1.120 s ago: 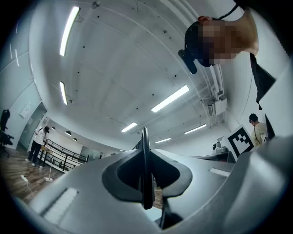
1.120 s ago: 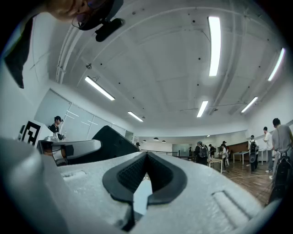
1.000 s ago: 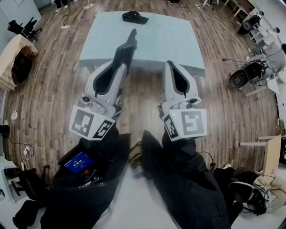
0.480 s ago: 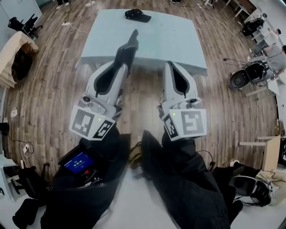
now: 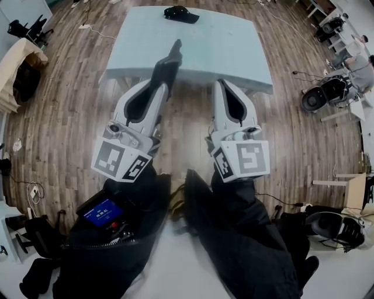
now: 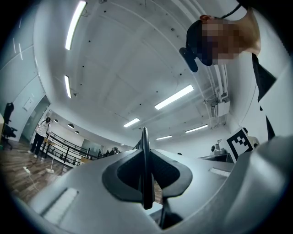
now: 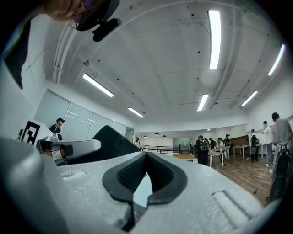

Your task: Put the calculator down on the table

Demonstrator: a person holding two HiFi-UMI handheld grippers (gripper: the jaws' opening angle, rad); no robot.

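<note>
My left gripper (image 5: pixel 158 86) is shut on the calculator (image 5: pixel 166 63), a thin dark slab held edge-on. It sticks out forward over the near edge of the pale blue table (image 5: pixel 222 47). In the left gripper view the calculator (image 6: pixel 145 169) is a narrow dark blade clamped between the black pads. My right gripper (image 5: pixel 221 84) hovers beside it to the right, just short of the table edge. Its jaws are shut with nothing between them. From the right gripper (image 7: pixel 145 157) view the calculator (image 7: pixel 107 141) rises as a dark wedge at left.
A black cap (image 5: pixel 180 13) lies at the table's far edge. Wooden floor surrounds the table, with cables, a chair (image 5: pixel 318 96) and a seated person (image 5: pixel 356 64) at right, and furniture (image 5: pixel 20 73) at left. A small blue-screened device (image 5: pixel 102 211) hangs at my waist.
The table and cap have slid slightly up the picture. Both grippers keep nearly the same place in view, and the left one still grips the calculator.
</note>
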